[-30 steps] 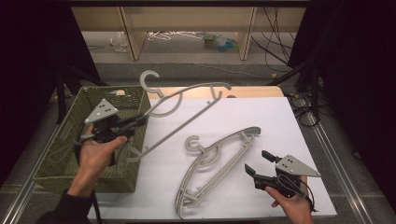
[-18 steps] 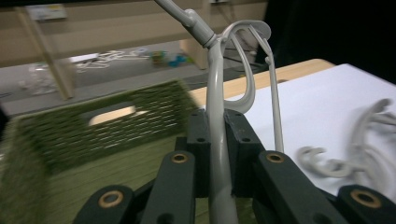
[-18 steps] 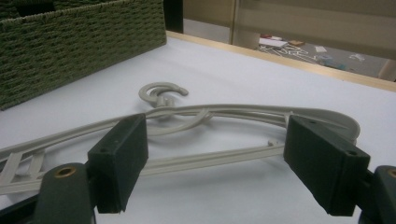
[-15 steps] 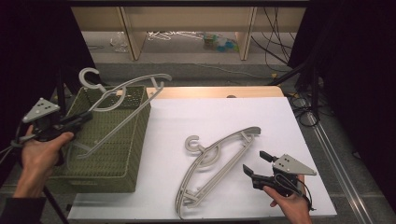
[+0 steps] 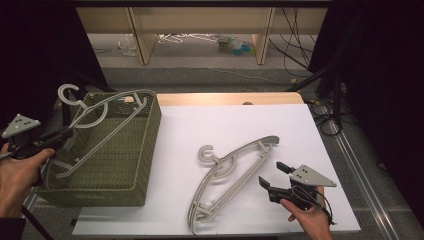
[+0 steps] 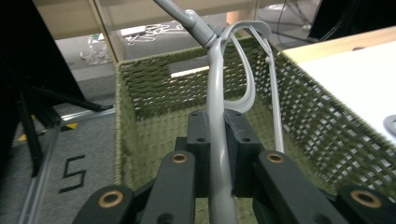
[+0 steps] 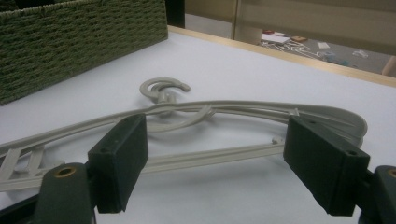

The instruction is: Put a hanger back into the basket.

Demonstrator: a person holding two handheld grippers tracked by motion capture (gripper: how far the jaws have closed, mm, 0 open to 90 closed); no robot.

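A: Start with the biggest things. What lies where?

B: A white table (image 5: 240, 125) takes up the middle, and a green woven basket (image 5: 145, 150) stands at its left edge. One grey hanger (image 5: 107, 127) is over the basket, tilted, its hook (image 5: 70, 95) sticking up past the far left corner and its lower end down inside. A second hanger (image 5: 230, 175) lies flat on the table, hook toward the basket.

A: Why is the first one tilted like that?

B: The left gripper (image 5: 47, 140) has it by one arm. In the left gripper view the jaws are closed tight on the grey bar (image 6: 217, 154), which runs up between them over the basket's open mouth. Held by one end from outside the left wall, the hanger slants; that looks like a way to feed it in lengthwise, since it is about as long as the basket.

A: And the right gripper (image 5: 275, 182)?

B: It holds nothing. Its jaws stand wide apart, low over the table just beside the second hanger's near arm. In the right gripper view the hanger (image 7: 224, 116) lies across the gap between the pads (image 7: 119, 158), apart from both.

A: So the likely aim?

B: Probably to collect the hangers in the basket, with the right one lined up to grab next.
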